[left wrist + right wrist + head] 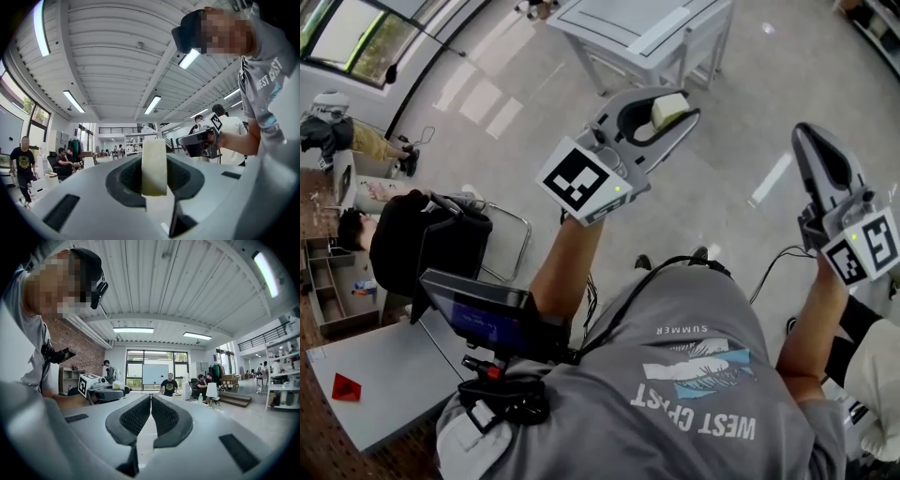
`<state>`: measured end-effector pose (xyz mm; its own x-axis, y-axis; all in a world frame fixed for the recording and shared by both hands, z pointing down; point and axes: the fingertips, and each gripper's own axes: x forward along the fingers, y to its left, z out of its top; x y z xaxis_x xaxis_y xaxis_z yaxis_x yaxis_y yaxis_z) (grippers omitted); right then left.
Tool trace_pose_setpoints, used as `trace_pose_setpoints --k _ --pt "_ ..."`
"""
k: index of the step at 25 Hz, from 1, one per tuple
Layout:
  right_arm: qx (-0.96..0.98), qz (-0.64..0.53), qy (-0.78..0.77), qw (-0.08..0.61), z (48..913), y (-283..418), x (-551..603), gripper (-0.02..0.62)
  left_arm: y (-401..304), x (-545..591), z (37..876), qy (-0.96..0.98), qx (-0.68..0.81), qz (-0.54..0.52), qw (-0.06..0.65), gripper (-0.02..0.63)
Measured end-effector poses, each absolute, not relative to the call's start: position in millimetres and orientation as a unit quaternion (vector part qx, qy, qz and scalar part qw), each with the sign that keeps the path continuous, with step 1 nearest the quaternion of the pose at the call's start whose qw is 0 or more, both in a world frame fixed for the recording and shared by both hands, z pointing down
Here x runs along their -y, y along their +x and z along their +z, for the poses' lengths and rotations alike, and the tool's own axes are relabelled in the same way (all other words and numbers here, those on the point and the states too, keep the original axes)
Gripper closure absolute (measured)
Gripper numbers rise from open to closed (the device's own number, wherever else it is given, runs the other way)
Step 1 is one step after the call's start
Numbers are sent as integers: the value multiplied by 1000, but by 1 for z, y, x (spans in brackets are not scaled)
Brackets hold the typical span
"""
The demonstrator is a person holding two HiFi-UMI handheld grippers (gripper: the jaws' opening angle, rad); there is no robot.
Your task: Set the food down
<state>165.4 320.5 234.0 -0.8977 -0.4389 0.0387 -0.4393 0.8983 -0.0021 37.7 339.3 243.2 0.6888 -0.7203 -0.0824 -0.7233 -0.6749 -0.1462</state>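
left tongs [675, 111]: clamped on pale food block [154, 164], upright between pads | right tongs [150, 399]: closed, empty | feel: likely light, soft, crushable; grip broad faces gently

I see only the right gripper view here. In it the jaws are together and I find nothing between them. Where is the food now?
Observer: The left gripper is shut on it: a pale food block stands upright between its jaws.
Operator: Is some surface near for setting it down?
Observer: In the head view a white table stands ahead, beyond the left gripper.
Operator: Is the block over that table?
Observer: No. In the head view it shows against bare floor, short of the table's edge.
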Motion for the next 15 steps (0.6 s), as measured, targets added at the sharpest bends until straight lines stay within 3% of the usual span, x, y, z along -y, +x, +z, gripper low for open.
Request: trace_pose_setpoints --k 15 --pt "985 13 167 47 233 192 -249 588 74 -282 240 -895 -439 13 75 505"
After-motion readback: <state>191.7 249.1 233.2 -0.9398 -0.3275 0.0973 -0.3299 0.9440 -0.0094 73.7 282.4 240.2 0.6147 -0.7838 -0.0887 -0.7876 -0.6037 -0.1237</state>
